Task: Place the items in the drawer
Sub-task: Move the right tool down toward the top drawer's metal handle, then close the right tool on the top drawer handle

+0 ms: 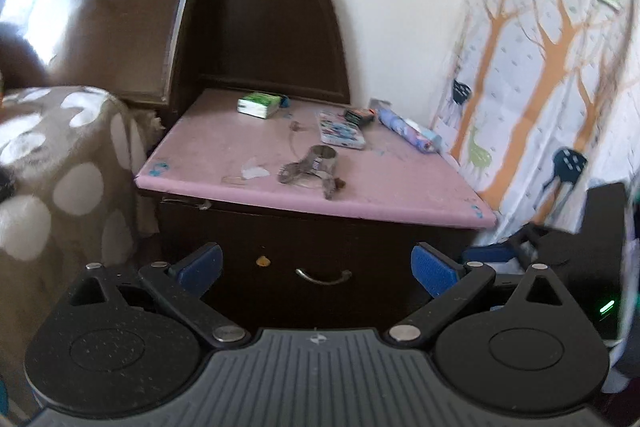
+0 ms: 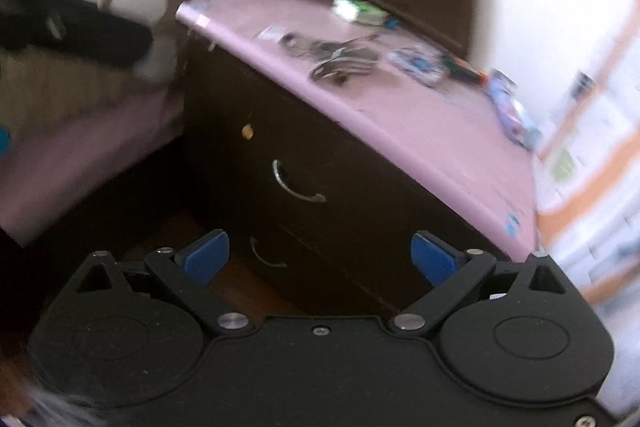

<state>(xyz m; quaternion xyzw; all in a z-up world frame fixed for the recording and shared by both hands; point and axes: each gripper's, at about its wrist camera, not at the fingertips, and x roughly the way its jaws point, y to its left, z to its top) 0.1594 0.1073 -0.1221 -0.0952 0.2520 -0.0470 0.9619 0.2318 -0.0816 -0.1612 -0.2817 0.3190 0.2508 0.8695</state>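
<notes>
Both grippers, left (image 1: 316, 269) and right (image 2: 320, 255), jaws apart, empty, drawer (image 1: 320, 267) closed, clutter on pink surface (image 1: 208, 167).

Your left wrist camera looks forward, level and fairly square, at the front of the dark nightstand (image 1: 304, 247), near enough that its pink top (image 1: 224, 147) fills the middle and the upper drawer handle (image 1: 323, 277) sits between the blue fingertips (image 1: 202, 267). Your right wrist camera faces the same nightstand (image 2: 352, 195) from lower and to the left, rolled (and blurred), so the top slants. Both views share the pink top (image 2: 420, 123), its clutter and that handle (image 2: 294, 183)
</notes>
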